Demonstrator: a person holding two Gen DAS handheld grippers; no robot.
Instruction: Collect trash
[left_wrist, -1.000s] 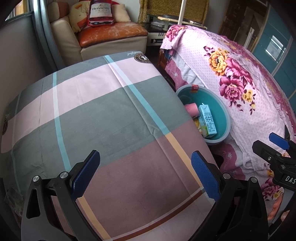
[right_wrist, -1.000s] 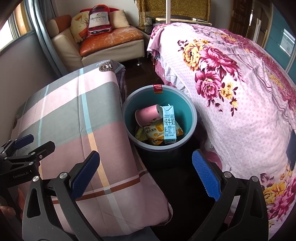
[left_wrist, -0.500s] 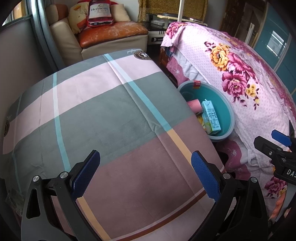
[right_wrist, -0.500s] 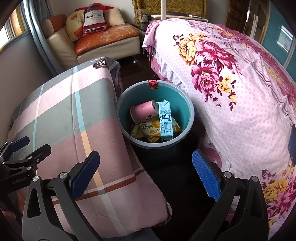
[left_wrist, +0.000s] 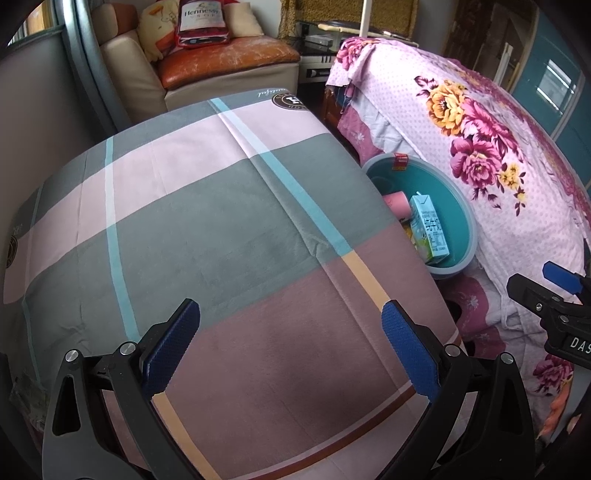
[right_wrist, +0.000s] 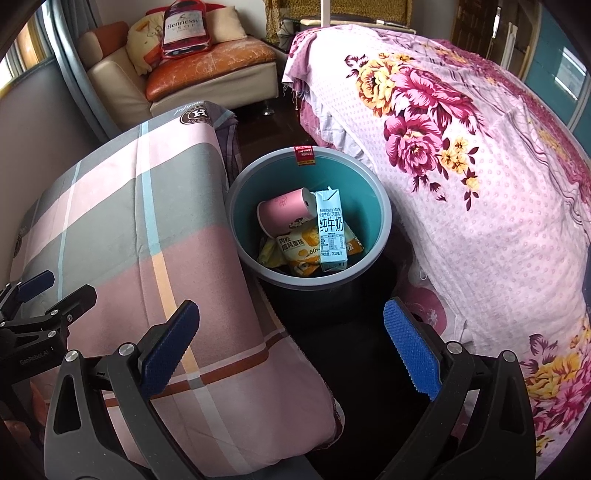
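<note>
Both claws stood wide and empty. The right claw (right_wrist: 291, 347) hung above the dark floor, with the bin (right_wrist: 384, 229) just ahead of it, wedged between the plaid cushion (right_wrist: 122, 221) and the bed (right_wrist: 480, 184). In the bin lay a milk carton (right_wrist: 331, 229), a pink cup (right_wrist: 284, 214) and a snack wrapper (right_wrist: 299, 251) — the trash looked already collected. The left claw (left_wrist: 291, 347) hovered over the cushion, bin (left_wrist: 469, 236) ahead to its right. No loose trash showed — a slow sweep, claws kept wide, would probably serve best.
</note>
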